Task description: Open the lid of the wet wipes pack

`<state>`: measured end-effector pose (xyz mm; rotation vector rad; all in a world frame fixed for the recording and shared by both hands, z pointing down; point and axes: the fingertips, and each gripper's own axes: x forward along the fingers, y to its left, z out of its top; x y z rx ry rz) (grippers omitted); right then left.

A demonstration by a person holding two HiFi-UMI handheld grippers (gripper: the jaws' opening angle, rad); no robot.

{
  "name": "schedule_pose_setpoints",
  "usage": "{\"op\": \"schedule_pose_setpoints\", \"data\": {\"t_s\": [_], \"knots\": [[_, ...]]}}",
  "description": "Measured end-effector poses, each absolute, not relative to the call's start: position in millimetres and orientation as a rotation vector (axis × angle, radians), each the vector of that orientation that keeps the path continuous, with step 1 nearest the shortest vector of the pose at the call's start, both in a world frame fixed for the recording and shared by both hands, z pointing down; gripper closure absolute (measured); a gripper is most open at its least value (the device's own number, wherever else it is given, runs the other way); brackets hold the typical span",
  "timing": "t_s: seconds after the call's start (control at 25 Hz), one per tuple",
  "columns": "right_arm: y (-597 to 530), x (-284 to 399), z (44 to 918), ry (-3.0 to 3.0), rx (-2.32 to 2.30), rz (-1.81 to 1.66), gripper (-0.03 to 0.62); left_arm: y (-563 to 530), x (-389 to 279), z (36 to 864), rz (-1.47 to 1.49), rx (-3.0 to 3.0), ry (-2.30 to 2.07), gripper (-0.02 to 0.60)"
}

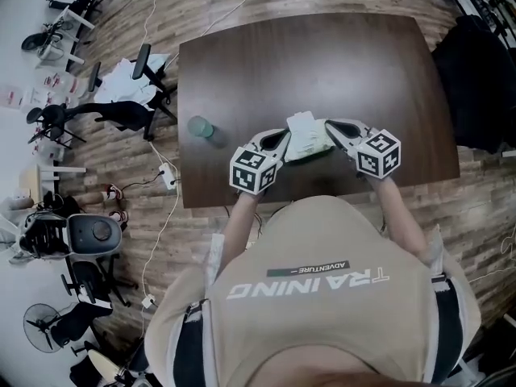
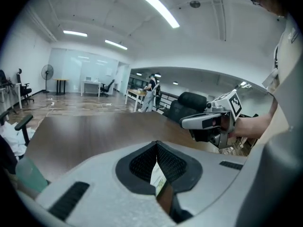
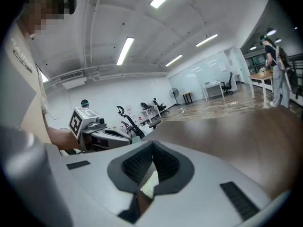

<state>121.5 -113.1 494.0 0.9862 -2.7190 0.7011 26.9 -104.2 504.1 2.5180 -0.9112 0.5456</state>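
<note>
At the near edge of the table [image 1: 322,63], directly in front of the person's torso, both forearms reach forward and angle inward. The left gripper [image 1: 282,141] and the right gripper [image 1: 330,131] point toward each other, tips converging, marker cubes toward the person. In the gripper views each tool points slightly below level across the table top, and each shows the opposite gripper just beside it.

The wet wipes pack [image 1: 305,135] sits between the two grippers' tips, over the near middle of the table. Whether it rests on the surface cannot be determined. A teal container [image 1: 200,126] stands on the table to the left, well apart from the pack. Nothing lies between the grippers and the pack. Office chairs [image 1: 121,111] and cables [image 1: 165,216] occupy the wood-pattern floor to the left of the table.

Left gripper: jaws closed together, with a thin white-and-green edge of the pack pinched between the pads. Right gripper: jaws fully closed, with a thin pale edge of the pack clamped between the pads.
</note>
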Motion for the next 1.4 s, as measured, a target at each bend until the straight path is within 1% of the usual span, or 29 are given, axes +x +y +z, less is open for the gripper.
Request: {"op": "schedule_pose_setpoints", "data": {"t_s": [0.4,0.76,1.08,1.4], "knots": [[-128.7,117.1,397.5,-2.822,0.961,0.302,0.580,-131.0,32.3,417.1,0.350,2.662,-1.028,0.572],[-130.8,113.1,340.7,-2.887,0.945,0.122,0.580,-139.8,29.7,358.8,0.203,2.762,-1.097,0.572],[-142.0,113.1,293.4,-2.876,0.951,-0.117,0.580,-156.1,24.8,327.1,0.165,2.829,-1.145,0.572],[-157.0,119.9,263.8,-2.878,1.054,-0.235,0.580,-172.4,16.8,297.5,0.163,2.896,-1.220,0.572]]}}
